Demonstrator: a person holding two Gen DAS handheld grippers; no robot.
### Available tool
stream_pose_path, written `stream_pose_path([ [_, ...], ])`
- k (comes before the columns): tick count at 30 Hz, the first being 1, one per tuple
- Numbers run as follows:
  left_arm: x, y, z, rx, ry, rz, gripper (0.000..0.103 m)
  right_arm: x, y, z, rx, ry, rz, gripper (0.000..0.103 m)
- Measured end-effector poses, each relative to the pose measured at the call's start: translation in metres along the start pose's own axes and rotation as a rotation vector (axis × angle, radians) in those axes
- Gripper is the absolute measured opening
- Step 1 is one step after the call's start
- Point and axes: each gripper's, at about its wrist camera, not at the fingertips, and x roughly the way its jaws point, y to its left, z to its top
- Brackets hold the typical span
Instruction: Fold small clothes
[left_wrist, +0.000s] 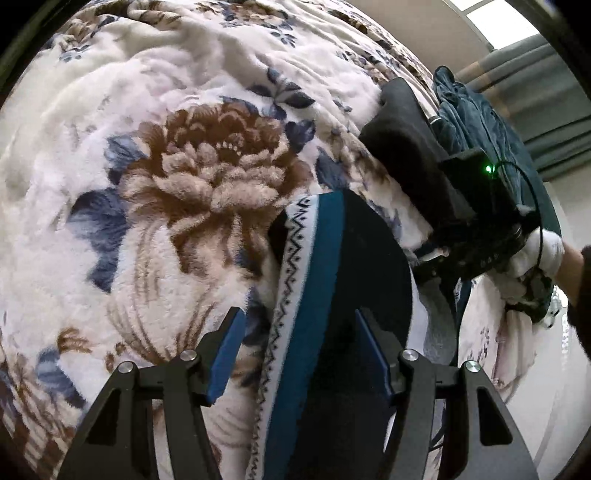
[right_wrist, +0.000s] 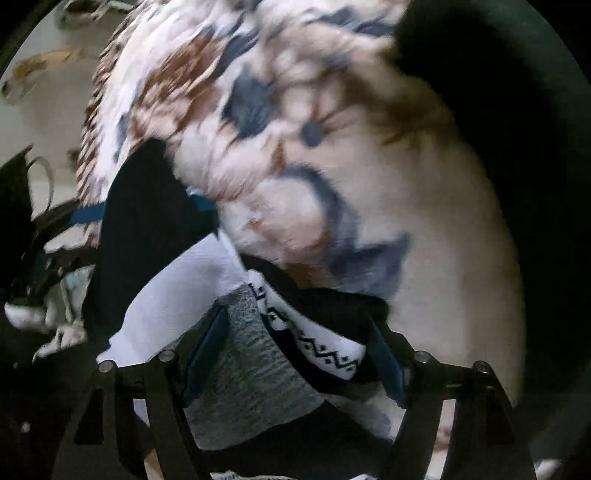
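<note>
A small knitted garment (left_wrist: 314, 277), navy and teal with a white zigzag-patterned edge, lies on a floral fleece blanket (left_wrist: 192, 173). My left gripper (left_wrist: 299, 332) is open over it. The cloth runs between its blue pads, and blanket shows beside the left pad. In the blurred right wrist view, my right gripper (right_wrist: 295, 354) is open above the same kind of cloth. A grey knit part (right_wrist: 251, 365) and the white zigzag band (right_wrist: 328, 354) lie between its pads. A white-gloved hand (left_wrist: 535, 254) holds the right gripper's black body (left_wrist: 476, 199) at the garment's far right.
A teal-blue fleece garment (left_wrist: 476, 122) lies heaped at the blanket's far right edge, in front of grey curtains (left_wrist: 554, 122). A large dark shape (right_wrist: 517, 147) fills the right of the right wrist view. Pale floor with footwear (right_wrist: 37, 70) shows past the blanket's edge.
</note>
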Motion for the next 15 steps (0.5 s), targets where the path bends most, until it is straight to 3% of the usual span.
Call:
stream_pose_path([
  [1,0.001,0.001,0.000,-0.001,0.005,-0.004,0.058,0.004,-0.005,0.001,0.022,0.033,0.073,0.042],
  [4,0.004,0.004,0.002,-0.006,0.016,-0.015,0.058,0.009,-0.025,-0.007,0.121,0.107,0.272,0.040],
  [5,0.004,0.005,0.003,-0.007,0.018,-0.019,0.058,0.013,-0.037,-0.012,0.194,0.148,0.404,0.040],
  [6,0.004,0.005,0.005,-0.008,0.019,-0.018,0.058,0.014,-0.047,-0.017,0.247,0.166,0.479,0.040],
  [9,0.004,0.007,0.009,-0.003,0.023,-0.011,0.058,-0.001,-0.063,-0.021,0.283,0.090,0.300,0.052],
  [12,0.002,0.008,0.013,-0.004,0.020,-0.005,0.058,-0.027,-0.035,-0.026,0.099,0.051,0.179,0.063],
  [14,0.001,0.006,0.014,0.003,0.016,0.000,0.058,-0.034,-0.022,-0.028,0.037,0.049,0.150,0.085],
  [15,0.002,0.005,0.015,0.005,0.016,0.003,0.058,-0.033,-0.016,-0.030,-0.010,0.045,0.110,0.086],
])
